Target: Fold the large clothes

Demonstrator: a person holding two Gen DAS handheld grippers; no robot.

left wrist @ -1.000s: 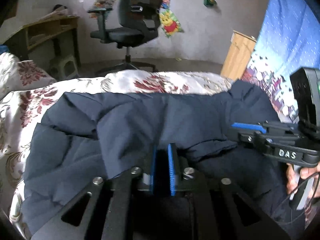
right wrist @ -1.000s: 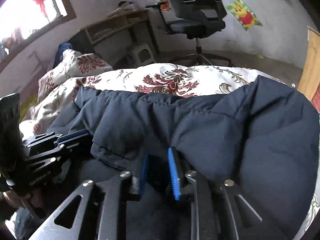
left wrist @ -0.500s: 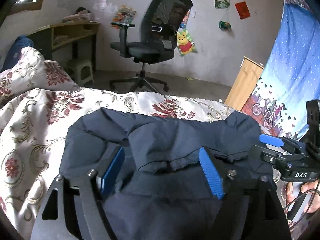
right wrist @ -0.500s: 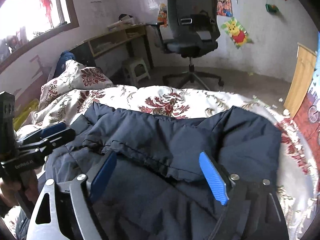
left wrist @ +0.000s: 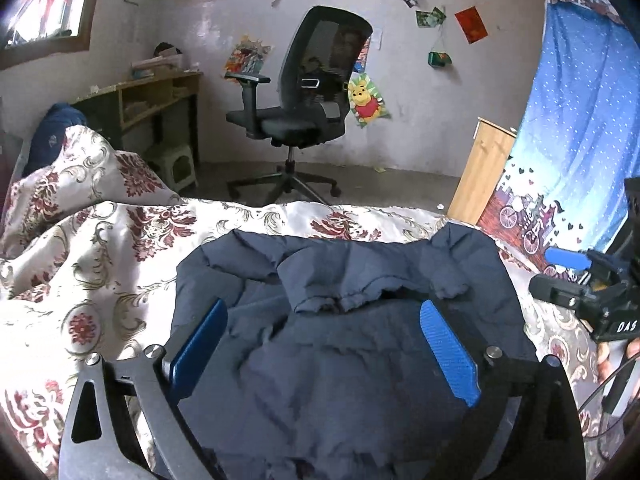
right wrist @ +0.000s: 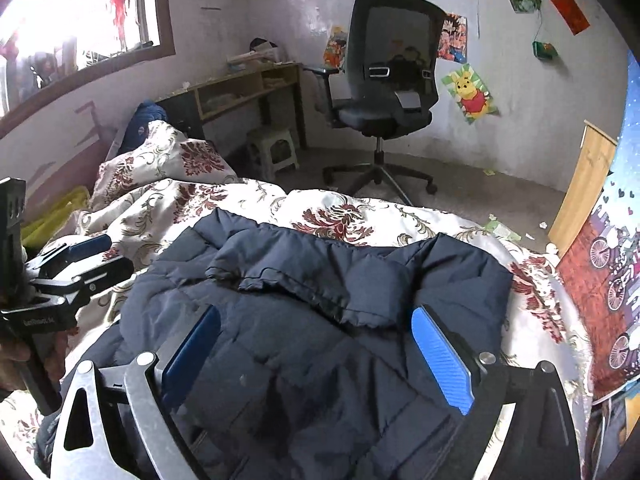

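A dark navy padded jacket (left wrist: pixel 344 344) lies folded over on the flowered bed cover (left wrist: pixel 100 264); it also shows in the right wrist view (right wrist: pixel 320 312). My left gripper (left wrist: pixel 322 354) is open and empty, raised above the jacket's near part. My right gripper (right wrist: pixel 316 360) is open and empty, also above the jacket. The right gripper shows at the right edge of the left wrist view (left wrist: pixel 580 280), and the left gripper at the left edge of the right wrist view (right wrist: pixel 68 264).
A black office chair (left wrist: pixel 304 120) stands on the floor beyond the bed. A wooden desk (left wrist: pixel 152 96) and small stool (left wrist: pixel 176 164) are at back left. A wooden cabinet (left wrist: pixel 484 176) and blue patterned curtain (left wrist: pixel 572 140) are on the right.
Both grippers let go of the jacket's folded edge, opened wide and drew back and upward. The jacket now lies folded on the bed.
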